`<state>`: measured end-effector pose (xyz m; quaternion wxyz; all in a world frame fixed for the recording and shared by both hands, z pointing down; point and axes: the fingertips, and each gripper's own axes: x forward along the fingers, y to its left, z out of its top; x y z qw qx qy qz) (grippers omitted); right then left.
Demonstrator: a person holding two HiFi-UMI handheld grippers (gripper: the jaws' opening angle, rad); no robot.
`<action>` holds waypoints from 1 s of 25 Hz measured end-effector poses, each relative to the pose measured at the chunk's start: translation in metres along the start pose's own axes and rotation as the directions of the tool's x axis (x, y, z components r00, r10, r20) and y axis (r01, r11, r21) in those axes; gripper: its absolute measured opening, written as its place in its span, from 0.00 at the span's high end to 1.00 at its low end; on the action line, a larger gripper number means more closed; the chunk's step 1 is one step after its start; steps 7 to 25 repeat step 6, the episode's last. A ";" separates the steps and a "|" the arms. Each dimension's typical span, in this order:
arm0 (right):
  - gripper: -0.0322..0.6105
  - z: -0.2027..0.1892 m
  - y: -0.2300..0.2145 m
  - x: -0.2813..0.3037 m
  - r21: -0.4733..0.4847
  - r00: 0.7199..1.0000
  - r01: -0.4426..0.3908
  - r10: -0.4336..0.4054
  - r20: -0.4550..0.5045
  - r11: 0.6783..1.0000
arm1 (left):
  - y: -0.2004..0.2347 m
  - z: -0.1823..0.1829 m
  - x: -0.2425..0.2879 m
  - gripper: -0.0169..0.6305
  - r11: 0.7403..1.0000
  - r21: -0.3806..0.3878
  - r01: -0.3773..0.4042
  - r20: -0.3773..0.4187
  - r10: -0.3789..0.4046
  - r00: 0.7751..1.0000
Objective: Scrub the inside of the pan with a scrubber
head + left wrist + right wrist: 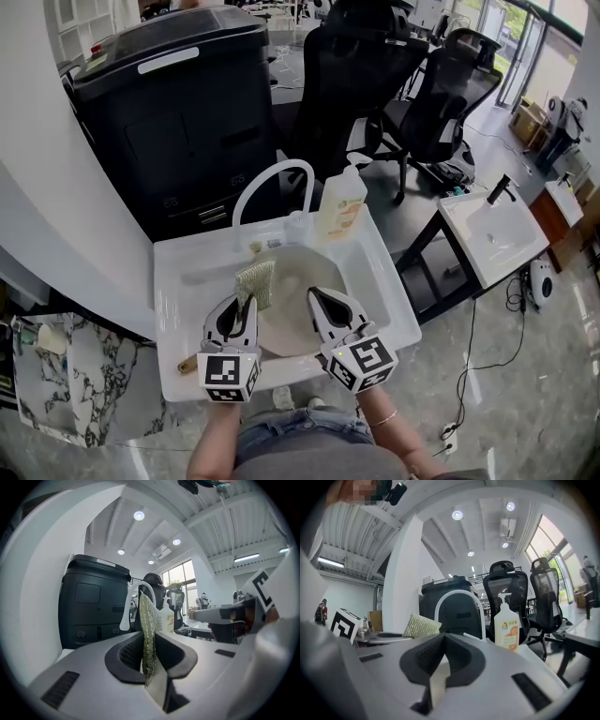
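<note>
White sink [178,281] holds pan [298,267]. Left gripper [143,653] clamps scrubber [149,634], on edge, long axis pointing away. Right gripper [440,656] closed, empty.

Seen from above, a person's left hand-held gripper [242,302] pinches a yellow-green scrubber [254,283] over the pale pan [286,325] lying in a white sink [178,281]. The right hand-held gripper [317,298] sits at the pan's right side. A soap bottle [339,201] and arched faucet [272,178] stand behind, before a black bin [178,103].
</note>
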<state>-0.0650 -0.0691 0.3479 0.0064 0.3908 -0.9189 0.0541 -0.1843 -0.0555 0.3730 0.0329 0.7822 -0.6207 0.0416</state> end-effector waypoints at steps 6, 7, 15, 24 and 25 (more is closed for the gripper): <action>0.94 0.003 -0.003 -0.005 -0.042 1.000 -0.030 0.031 0.004 0.999 | -0.007 0.001 0.005 0.87 1.000 -0.009 -0.028 0.005 0.028 1.000; 0.94 0.003 -0.003 -0.005 -0.042 1.000 -0.030 0.031 0.004 0.999 | -0.007 0.001 0.005 0.87 1.000 -0.009 -0.028 0.005 0.028 1.000; 0.94 0.003 -0.003 -0.005 -0.042 1.000 -0.030 0.031 0.004 0.999 | -0.007 0.001 0.005 0.87 1.000 -0.009 -0.028 0.005 0.028 1.000; 0.94 0.003 -0.003 -0.005 -0.042 1.000 -0.030 0.031 0.004 0.999 | -0.007 0.001 0.005 0.87 1.000 -0.009 -0.028 0.005 0.028 1.000; 0.94 0.003 -0.003 -0.005 -0.042 1.000 -0.030 0.031 0.004 0.999 | -0.007 0.001 0.005 0.87 1.000 -0.009 -0.028 0.005 0.028 1.000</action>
